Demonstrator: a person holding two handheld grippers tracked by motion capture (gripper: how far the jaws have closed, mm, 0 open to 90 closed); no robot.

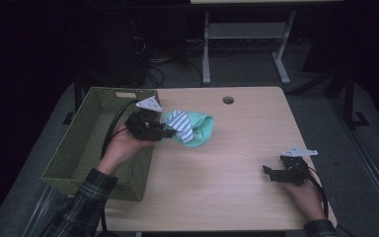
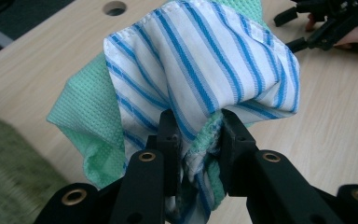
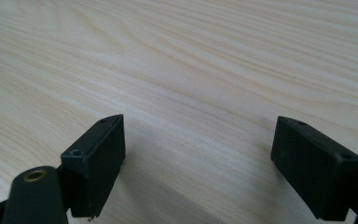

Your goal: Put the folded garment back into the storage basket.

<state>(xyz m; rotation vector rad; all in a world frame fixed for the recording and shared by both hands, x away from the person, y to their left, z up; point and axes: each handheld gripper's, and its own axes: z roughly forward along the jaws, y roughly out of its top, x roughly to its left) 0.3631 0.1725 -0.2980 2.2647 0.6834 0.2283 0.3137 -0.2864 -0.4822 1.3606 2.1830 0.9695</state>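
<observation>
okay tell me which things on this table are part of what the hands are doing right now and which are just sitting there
In use:
- left gripper, shut on the cloths
- striped cloth and green cloth, bunched together and lifted off the table
- green basket, right beside the lifted bundle, seemingly where it goes

Just there:
- right gripper, open, resting idle on the table
- round hole in the tabletop

Table (image 1: pixel 227 168) across the centre of the high view. Basket (image 1: pixel 86 143) at centre left, over the table's left edge. Left gripper (image 1: pixel 170 132) just right of the basket's right wall, with bundled cloths (image 1: pixel 190 128) at its tip, above the tabletop. Round hole (image 1: pixel 228 100) near the far edge, upper right of the cloths. Right gripper (image 1: pixel 267 174) at lower right, well apart from the cloths.
</observation>
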